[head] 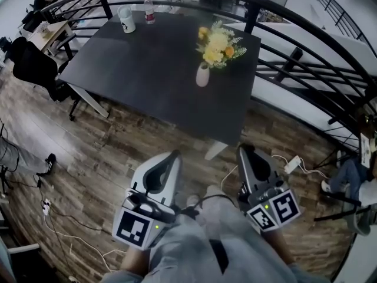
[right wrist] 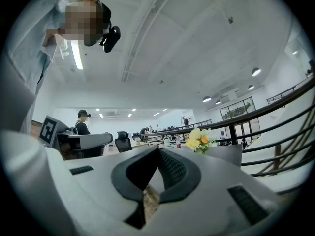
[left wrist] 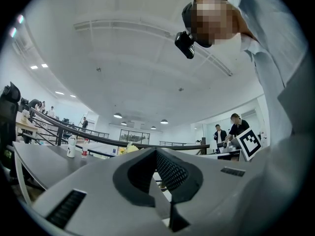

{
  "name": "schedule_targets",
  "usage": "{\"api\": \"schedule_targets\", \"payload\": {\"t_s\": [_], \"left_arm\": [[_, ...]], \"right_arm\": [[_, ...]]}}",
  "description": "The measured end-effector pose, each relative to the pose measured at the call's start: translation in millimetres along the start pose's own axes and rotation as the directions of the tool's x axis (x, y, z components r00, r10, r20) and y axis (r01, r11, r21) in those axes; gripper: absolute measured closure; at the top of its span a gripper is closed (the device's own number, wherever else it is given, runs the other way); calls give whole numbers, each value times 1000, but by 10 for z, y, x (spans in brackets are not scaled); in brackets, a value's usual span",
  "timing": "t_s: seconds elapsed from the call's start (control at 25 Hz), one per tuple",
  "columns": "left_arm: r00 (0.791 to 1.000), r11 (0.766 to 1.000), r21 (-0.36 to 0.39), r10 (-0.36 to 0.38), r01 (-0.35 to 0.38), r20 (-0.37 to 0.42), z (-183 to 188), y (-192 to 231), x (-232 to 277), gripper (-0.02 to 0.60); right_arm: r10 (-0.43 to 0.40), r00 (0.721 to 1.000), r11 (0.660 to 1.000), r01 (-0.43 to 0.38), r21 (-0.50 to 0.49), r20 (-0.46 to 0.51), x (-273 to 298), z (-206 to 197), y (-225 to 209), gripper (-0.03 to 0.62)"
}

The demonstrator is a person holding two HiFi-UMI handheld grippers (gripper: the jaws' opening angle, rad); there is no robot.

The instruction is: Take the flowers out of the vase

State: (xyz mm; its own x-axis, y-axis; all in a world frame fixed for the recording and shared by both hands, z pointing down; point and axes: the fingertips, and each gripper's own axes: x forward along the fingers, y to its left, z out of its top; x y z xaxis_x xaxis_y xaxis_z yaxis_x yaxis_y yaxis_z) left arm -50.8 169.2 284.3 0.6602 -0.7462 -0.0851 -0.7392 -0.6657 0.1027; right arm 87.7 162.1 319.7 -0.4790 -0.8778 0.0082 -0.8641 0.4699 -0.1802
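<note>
Two sets of jaws shut tight, empty: left gripper (head: 173, 155), right gripper (head: 242, 150). Flowers (head: 218, 47) in vase (head: 202, 75) on bench (head: 147, 69), far ahead. Step: getting near. Next: open jaws, grab the flowers.

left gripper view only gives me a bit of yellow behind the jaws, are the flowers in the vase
Observer: Yes. The head view shows the flowers standing upright in a small white vase on the dark table.
Operator: am i at the table yet
Observer: No. The left gripper and the right gripper are both over the wood floor, short of the table's near edge, touching nothing.
Operator: right jaws ready?
Observer: The right gripper view shows its jaws together with nothing between them, so they would need to open before a grasp.
</note>
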Motion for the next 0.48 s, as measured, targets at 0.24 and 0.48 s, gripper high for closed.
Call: {"api": "schedule_targets", "payload": {"t_s": [0.24,0.48], "left_arm": [[1000,1000,8,29,-29,5,19,115,12,583],[998,998,18,57,-57,4,5,231,141,583]], "right_arm": [[17,1000,1000,-17,-6,-12,105,-2,-28,592],[43,999,999,-43,-6,-6,349,-1,-176,592]]}}
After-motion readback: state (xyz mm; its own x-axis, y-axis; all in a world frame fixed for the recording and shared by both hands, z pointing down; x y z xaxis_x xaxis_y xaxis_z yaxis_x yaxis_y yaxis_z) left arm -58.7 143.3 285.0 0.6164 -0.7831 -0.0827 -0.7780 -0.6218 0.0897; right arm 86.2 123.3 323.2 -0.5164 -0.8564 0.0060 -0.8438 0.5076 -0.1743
